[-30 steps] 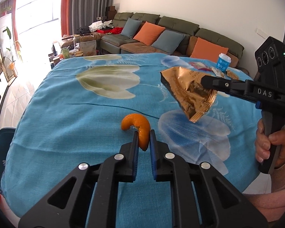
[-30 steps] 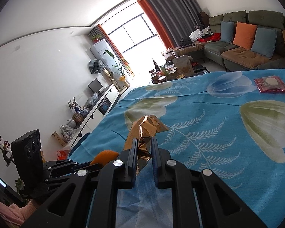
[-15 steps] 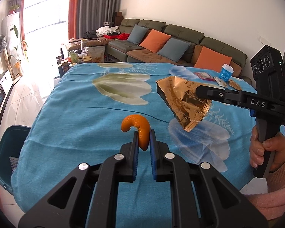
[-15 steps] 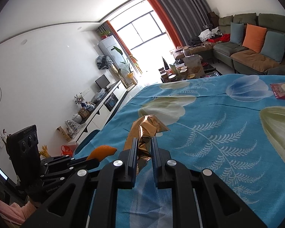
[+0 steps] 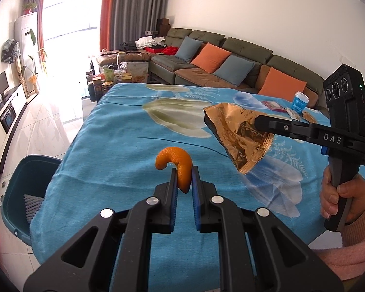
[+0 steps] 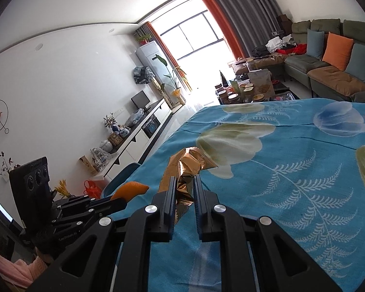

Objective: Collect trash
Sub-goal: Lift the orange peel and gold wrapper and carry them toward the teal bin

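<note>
Left wrist view: the left gripper (image 5: 182, 178) is clamped on an orange peel (image 5: 176, 164), held in the air above the near part of the blue cloth (image 5: 114, 146). To its right, the right gripper (image 6: 185, 189) pinches a gold wrapper (image 6: 186, 168), also clear of the cloth. A teal bin (image 5: 24, 194) sits low at the near left, off the table's edge. The step in hand looks like carrying both pieces to that bin. To do it well, I would keep both grips firm, swing left past the cloth edge, and open only once each piece hangs over the bin's mouth. The peel is a curved strip: its long axis rises from the jaws, then hooks left with the tip pointing down. The wrapper's long axis slants from far left down to a near-right corner.
</note>
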